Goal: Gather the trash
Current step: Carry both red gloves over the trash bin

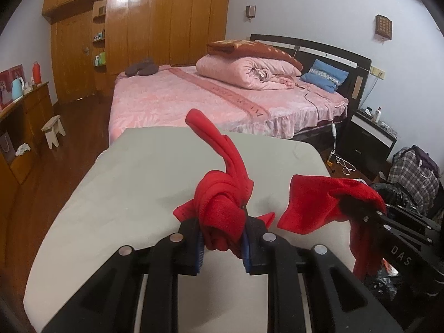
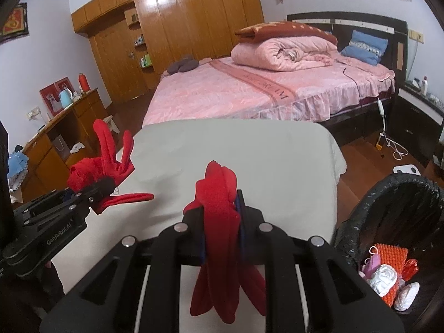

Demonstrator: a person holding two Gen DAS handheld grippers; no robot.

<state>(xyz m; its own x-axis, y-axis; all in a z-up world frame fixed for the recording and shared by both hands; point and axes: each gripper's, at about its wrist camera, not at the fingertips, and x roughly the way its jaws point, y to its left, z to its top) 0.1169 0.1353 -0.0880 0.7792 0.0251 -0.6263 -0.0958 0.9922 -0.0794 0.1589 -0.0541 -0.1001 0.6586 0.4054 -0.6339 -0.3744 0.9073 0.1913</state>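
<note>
Left gripper (image 1: pixel 222 247) clamps 1 knotted red cloth (image 1: pixel 222 208); right gripper (image 2: pixel 220 238) pinches another red cloth (image 2: pixel 219 249) above the grey table (image 2: pixel 249 152) — swing right, release well inside the near-right black-lined bin (image 2: pixel 388 208).

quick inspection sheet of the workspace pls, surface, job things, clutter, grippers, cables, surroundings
surface: table under a pale cloth, nothing lying on it.
job's things: two red cloth pieces, one knotted, one hanging limp; black-lined trash bin right of the table, already holding wrappers and crumpled paper.
clutter: plaid bag on the floor.
grippers: left hand-held gripper shut on the knotted cloth; right hand-held gripper shut on the limp cloth.
cables: white cord on the floor by the nightstand.
surroundings: pink bed, wooden wardrobe, sideboard.
</note>
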